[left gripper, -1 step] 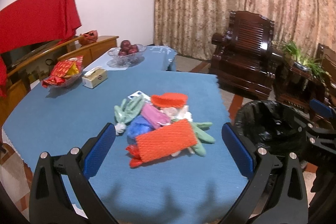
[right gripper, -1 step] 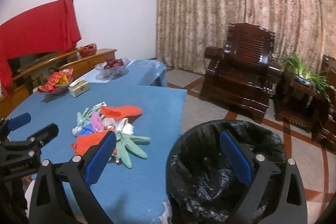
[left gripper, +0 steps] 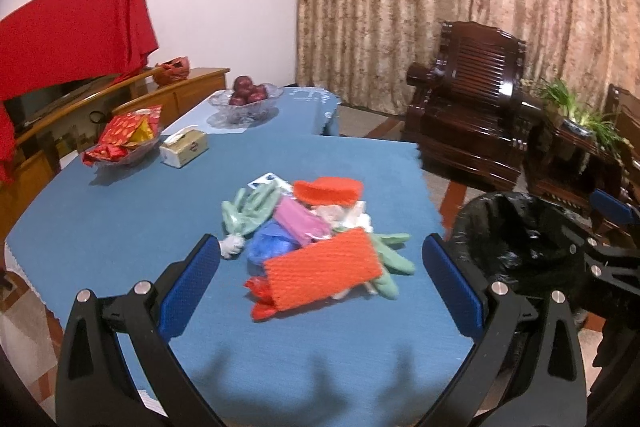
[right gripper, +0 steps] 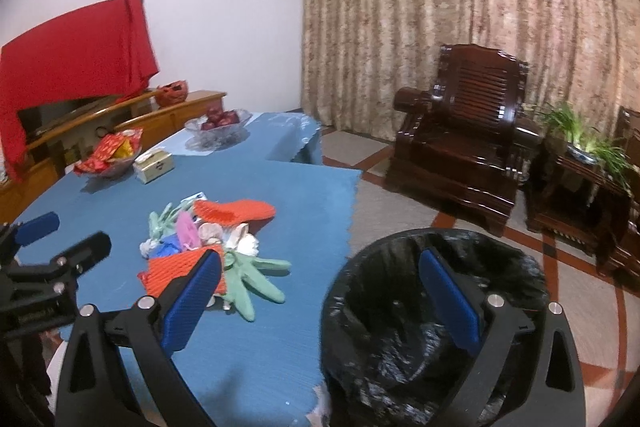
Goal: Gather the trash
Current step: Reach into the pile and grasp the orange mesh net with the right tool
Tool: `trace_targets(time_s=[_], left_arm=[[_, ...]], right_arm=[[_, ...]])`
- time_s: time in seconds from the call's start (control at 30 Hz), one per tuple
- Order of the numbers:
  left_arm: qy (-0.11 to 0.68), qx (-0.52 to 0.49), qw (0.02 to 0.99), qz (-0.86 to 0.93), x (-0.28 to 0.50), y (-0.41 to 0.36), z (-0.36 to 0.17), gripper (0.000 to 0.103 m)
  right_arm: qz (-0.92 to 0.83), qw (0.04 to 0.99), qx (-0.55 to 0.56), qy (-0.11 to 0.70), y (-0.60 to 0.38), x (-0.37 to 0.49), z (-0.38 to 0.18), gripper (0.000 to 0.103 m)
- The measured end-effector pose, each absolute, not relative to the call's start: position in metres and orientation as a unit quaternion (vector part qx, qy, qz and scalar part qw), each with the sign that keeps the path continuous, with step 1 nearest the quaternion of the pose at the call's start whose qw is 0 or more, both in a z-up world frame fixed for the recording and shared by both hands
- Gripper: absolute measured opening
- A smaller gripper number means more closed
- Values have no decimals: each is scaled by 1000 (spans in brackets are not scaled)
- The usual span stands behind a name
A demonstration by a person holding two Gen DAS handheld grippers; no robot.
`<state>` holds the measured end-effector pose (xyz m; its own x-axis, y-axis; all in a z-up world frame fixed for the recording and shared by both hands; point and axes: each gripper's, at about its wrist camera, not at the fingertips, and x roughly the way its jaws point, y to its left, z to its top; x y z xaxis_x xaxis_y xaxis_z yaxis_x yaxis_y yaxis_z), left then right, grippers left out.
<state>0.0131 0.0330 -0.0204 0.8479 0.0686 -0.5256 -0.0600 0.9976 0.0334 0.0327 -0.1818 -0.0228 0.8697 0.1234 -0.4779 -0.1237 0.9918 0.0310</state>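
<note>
A pile of trash (left gripper: 316, 239) lies on the blue table (left gripper: 120, 227): orange foam netting (left gripper: 324, 271), a second orange net (left gripper: 328, 189), green gloves (left gripper: 250, 211), a pink piece (left gripper: 300, 223), a blue bag (left gripper: 272, 245) and white scraps. The pile also shows in the right wrist view (right gripper: 212, 247). My left gripper (left gripper: 320, 269) is open and empty, just short of the pile. My right gripper (right gripper: 320, 285) is open and empty above the black-lined trash bin (right gripper: 384, 367), which stands at the table's right edge (left gripper: 520, 247).
On the far table are a snack bowl (left gripper: 124, 143), a tissue box (left gripper: 184, 147) and a glass bowl of red fruit (left gripper: 246, 99). A dark wooden armchair (right gripper: 460, 147), a side table with plants (right gripper: 580, 163), a wooden sideboard and curtains stand behind.
</note>
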Motion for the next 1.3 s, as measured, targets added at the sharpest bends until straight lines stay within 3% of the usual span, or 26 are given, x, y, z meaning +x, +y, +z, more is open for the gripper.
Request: trace_targets(time_s=[0.27,0.87,0.97,1.03,1.13,1.3], left_arm=[[289,12,955,73,31,76,-48,98],[324,-4,941,94,69,129,-97,98],[328,-2,940,95,73,131,-100,98],[329,-1,940,95,75,131,-103,98],[331,-3,939,95,75,131,-106,98],[336,-2,937,95,73,129,-111,98]], right_arm=[[109,957,-14,268,-141,68,-51,95],[185,910,-43,369,-67,138,-138,59],[200,900,-44,384,-63,143,-147,45],[213,894,-40,391,-60,144,-150,28],[230,889,-39,394,-59,143,-149,13],[254,883,-25,393,-66,136,-145,8]])
